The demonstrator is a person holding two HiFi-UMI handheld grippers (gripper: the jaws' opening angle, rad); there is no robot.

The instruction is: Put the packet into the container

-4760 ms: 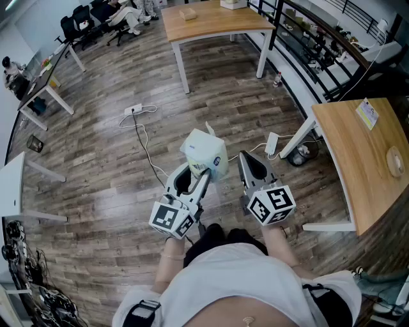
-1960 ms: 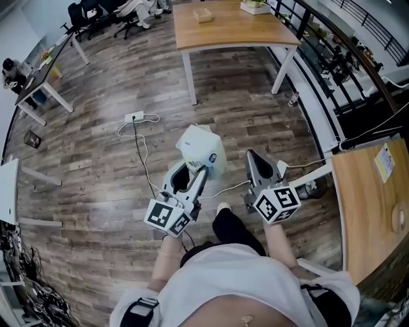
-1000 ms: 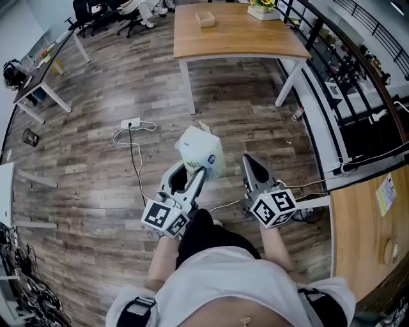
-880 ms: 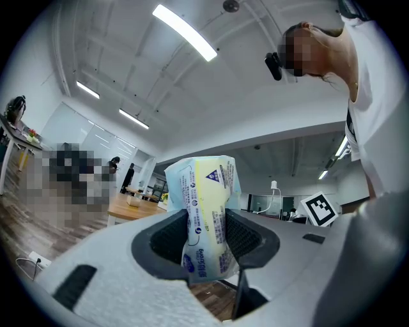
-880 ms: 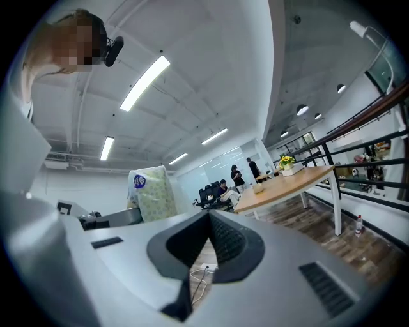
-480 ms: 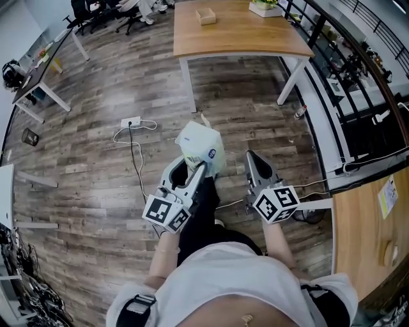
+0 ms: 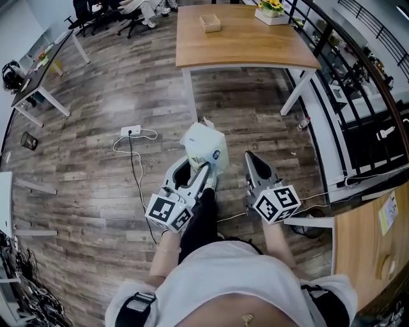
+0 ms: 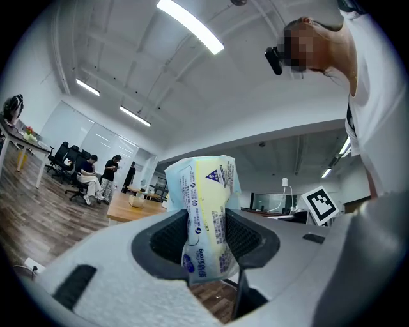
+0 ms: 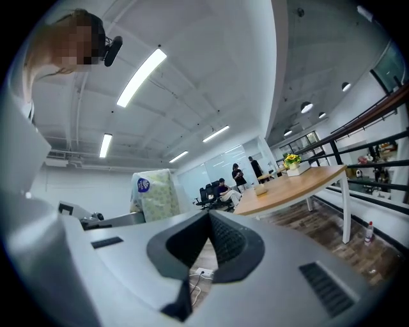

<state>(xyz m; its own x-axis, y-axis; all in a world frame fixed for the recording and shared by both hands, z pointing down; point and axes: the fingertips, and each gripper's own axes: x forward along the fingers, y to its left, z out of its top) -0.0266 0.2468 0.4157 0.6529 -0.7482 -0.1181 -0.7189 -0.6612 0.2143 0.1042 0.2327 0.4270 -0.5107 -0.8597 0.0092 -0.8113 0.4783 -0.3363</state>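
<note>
A white and pale-yellow plastic packet [image 7: 204, 148] stands upright between the jaws of my left gripper [image 7: 199, 171], which is shut on its lower part. The left gripper view shows the pads pressing both sides of the packet [image 8: 206, 211]. My right gripper [image 7: 250, 159] is held beside it at the same height, its jaws closed together with nothing between them [image 9: 208, 220]. Ahead stands a wooden table [image 7: 249, 45] with a small open box [image 7: 210, 23] on its far part. That box [image 9: 261, 189] also shows in the right gripper view.
A planter with yellow flowers [image 7: 271, 11] sits at the table's far right corner. A power strip with its cable [image 7: 131, 131] lies on the wooden floor to the left. A black railing [image 7: 358, 76] runs along the right. People sit on chairs [image 7: 128, 7] at the far left.
The wooden table has come nearer in the head view as the person walks toward it. Both grippers keep their pose and the packet stays in the left one.
</note>
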